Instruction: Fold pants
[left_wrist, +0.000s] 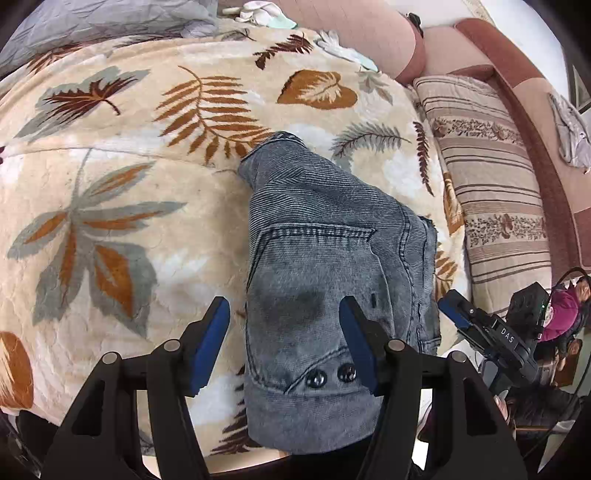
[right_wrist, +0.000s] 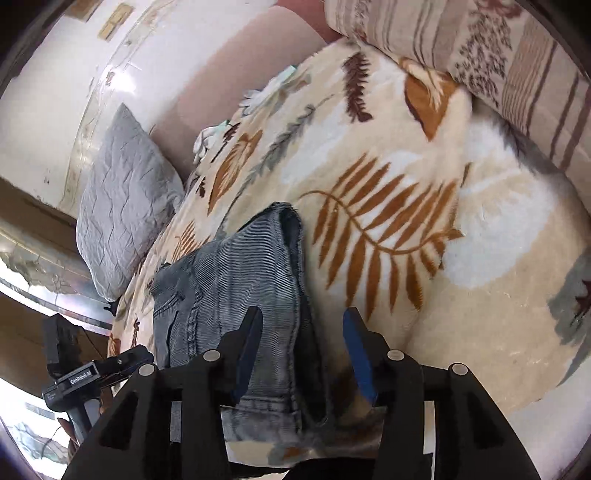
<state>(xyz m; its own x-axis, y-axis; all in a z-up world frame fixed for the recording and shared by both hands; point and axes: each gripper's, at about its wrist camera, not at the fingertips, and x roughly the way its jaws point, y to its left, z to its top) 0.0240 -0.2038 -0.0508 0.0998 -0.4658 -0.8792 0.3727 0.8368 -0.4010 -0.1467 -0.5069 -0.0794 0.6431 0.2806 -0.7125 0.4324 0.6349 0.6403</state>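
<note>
The grey-blue corduroy pants (left_wrist: 325, 258) lie folded into a compact stack on a cream blanket with leaf print (left_wrist: 147, 147). Two rivets show near the near edge. My left gripper (left_wrist: 286, 332) is open and empty, its blue pads hovering over the near end of the stack. My right gripper (right_wrist: 303, 343) is open and empty above the stack's right edge; the pants (right_wrist: 236, 280) show there with layered folds. The right gripper (left_wrist: 480, 328) also shows at the right in the left wrist view, beside the pants.
A striped pillow (left_wrist: 491, 184) lies right of the blanket. A grey quilted pillow (right_wrist: 122, 214) lies at the far end. A pink sofa back (left_wrist: 354, 33) runs behind. White cloth items (left_wrist: 258, 11) lie at the far edge. The blanket's near edge is just below the pants.
</note>
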